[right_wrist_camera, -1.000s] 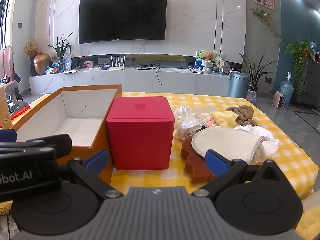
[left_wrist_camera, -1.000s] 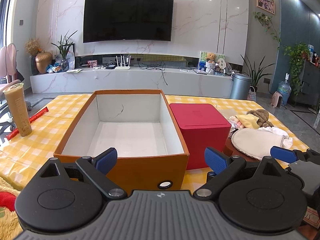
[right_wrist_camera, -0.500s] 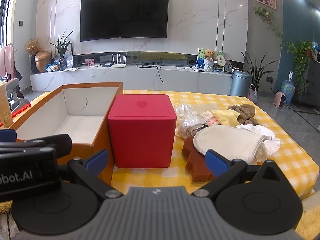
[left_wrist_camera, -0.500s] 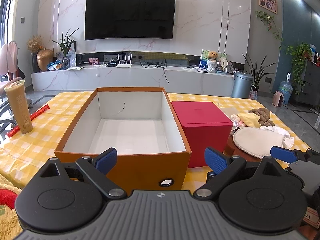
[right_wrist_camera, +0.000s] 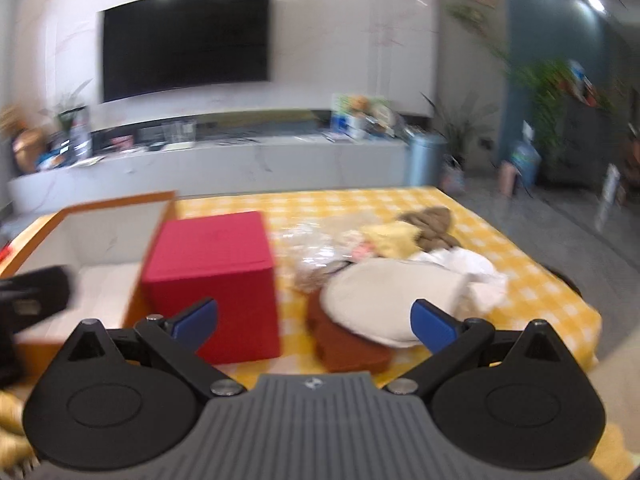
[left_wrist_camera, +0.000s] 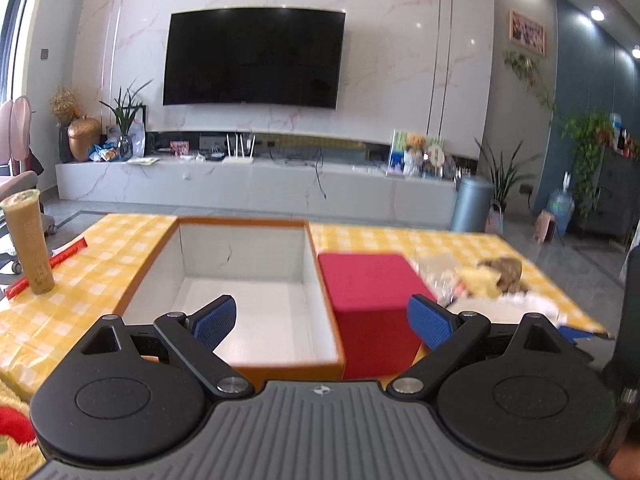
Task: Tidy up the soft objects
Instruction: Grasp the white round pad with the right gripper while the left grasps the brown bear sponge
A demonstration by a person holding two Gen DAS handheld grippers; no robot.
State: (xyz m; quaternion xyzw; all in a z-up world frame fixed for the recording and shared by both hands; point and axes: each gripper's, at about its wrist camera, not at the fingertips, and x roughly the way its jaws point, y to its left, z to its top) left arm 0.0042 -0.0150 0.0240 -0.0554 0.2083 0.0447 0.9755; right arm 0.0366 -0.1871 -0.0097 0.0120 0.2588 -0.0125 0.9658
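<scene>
Both grippers held open above the checked table.

The left gripper (left_wrist_camera: pixel 322 322) is spread empty; the right gripper (right_wrist_camera: pixel 314 322) gapes toward a cream pad (right_wrist_camera: pixel 390 300) (blurred, perhaps a mitt) at 1 o'clock.

The orange box (left_wrist_camera: pixel 280 364) is looking like matt cardboard, with a white paper-like lining showing a crack line. The red box (right_wrist_camera: pixel 216 276) is showing a smooth, matt skin. The yellow checked tablecloth (right_wrist_camera: pixel 532 292) is giving off a faint plastic sheen. A cream pad (right_wrist_camera: pixel 384 300) is looking like soft cloth, lying on a coarse brown sponge (right_wrist_camera: pixel 344 348). The left gripper (left_wrist_camera: pixel 322 322) is wearing matt black plastic and textured blue pads (left_wrist_camera: pixel 216 318).
</scene>
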